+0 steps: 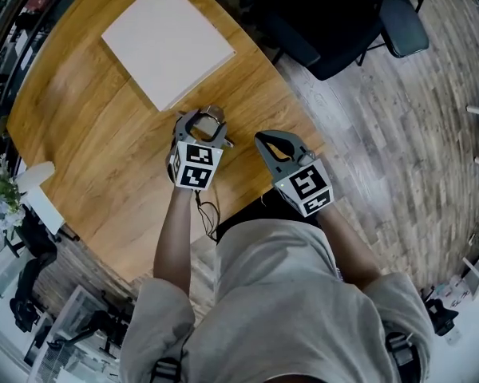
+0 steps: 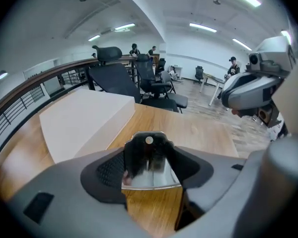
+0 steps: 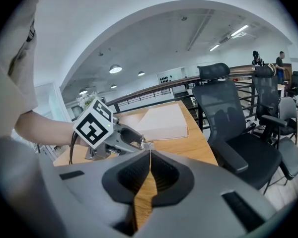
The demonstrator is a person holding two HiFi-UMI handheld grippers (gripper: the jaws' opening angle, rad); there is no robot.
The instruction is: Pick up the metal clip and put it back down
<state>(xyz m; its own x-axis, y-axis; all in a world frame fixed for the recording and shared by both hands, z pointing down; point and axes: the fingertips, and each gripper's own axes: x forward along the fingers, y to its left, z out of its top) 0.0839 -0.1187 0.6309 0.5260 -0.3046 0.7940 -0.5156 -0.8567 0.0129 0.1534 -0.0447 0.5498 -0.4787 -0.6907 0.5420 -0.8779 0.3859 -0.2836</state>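
- Gripping the clip (image 2: 149, 157) between both pads of the left gripper (image 1: 201, 124), with the jaws set wide to span the clip's broad body.
- Holding the clip apparently just clear of the table (image 1: 96, 142), near the closest corner of the white box (image 1: 168, 42).
- Parking the right gripper (image 1: 263, 140) near the table's near edge, to the right of the left gripper, with jaws together and nothing between them.
- Judging the lift as made and the set-down as pending.
- Risking slip: smooth metal on the pads, gripper tilting downward. Any easing of the squeeze could let the clip slide out.
- Risking a bounce or skid across the wood through opening too high.
- Risking a twist in the pads through touching down one edge first.
- Risking a knock against the box corner through drifting forward while lowering.
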